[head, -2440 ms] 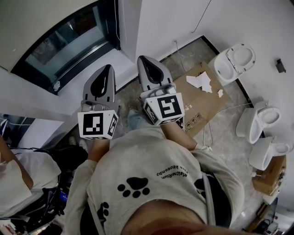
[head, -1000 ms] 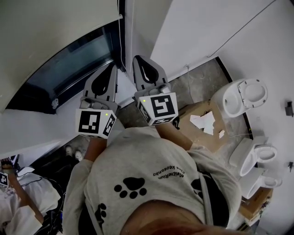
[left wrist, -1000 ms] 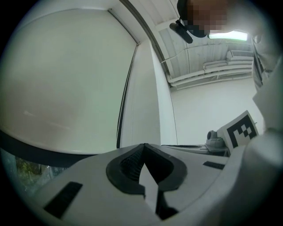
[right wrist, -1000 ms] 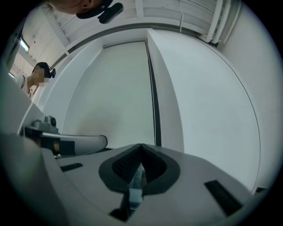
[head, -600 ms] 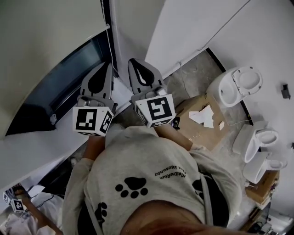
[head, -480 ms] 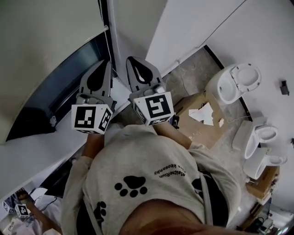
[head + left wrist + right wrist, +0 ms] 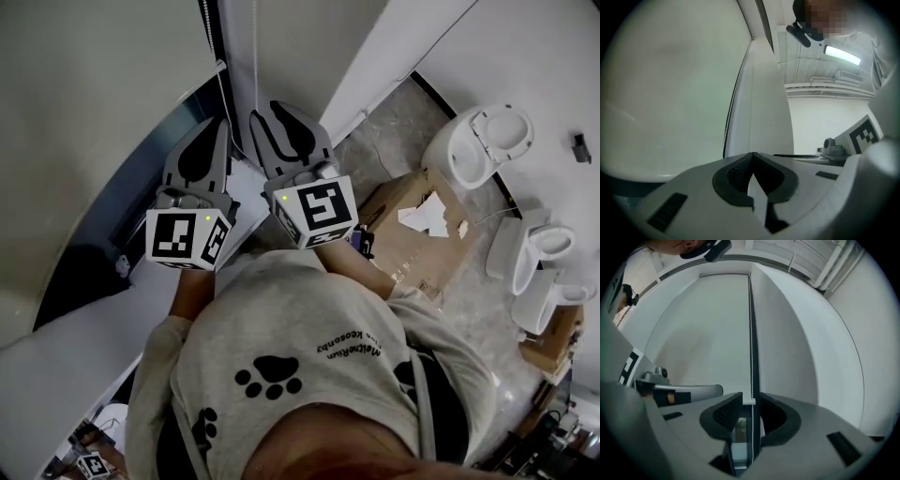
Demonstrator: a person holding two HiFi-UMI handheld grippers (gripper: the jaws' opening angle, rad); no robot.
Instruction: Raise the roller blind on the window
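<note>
The bead chain [image 7: 751,333] looks light, floppy and a bit slippery, so we'd pinch it square across the beads and leave the roller blind [image 7: 703,329] just left of it alone. Our right gripper [image 7: 749,405] has just been opening, and the chain runs untouched between its spread jaws. The left gripper [image 7: 752,155] is pressed together alongside it, both pointing level at the blind.

colours: roller blind [image 7: 94,112] plain off-white, window frame [image 7: 84,272] black, bead chain [image 7: 752,380] white. left gripper [image 7: 217,127] and right gripper [image 7: 267,111] grey, pads [image 7: 723,416] black ribbed, cubes [image 7: 187,239] white with black square markers. sweatshirt [image 7: 309,319] grey, black paw prints [image 7: 272,375]. toilets [image 7: 478,141] white, cardboard [image 7: 412,234] brown, floor [image 7: 394,141] mottled grey.
</note>
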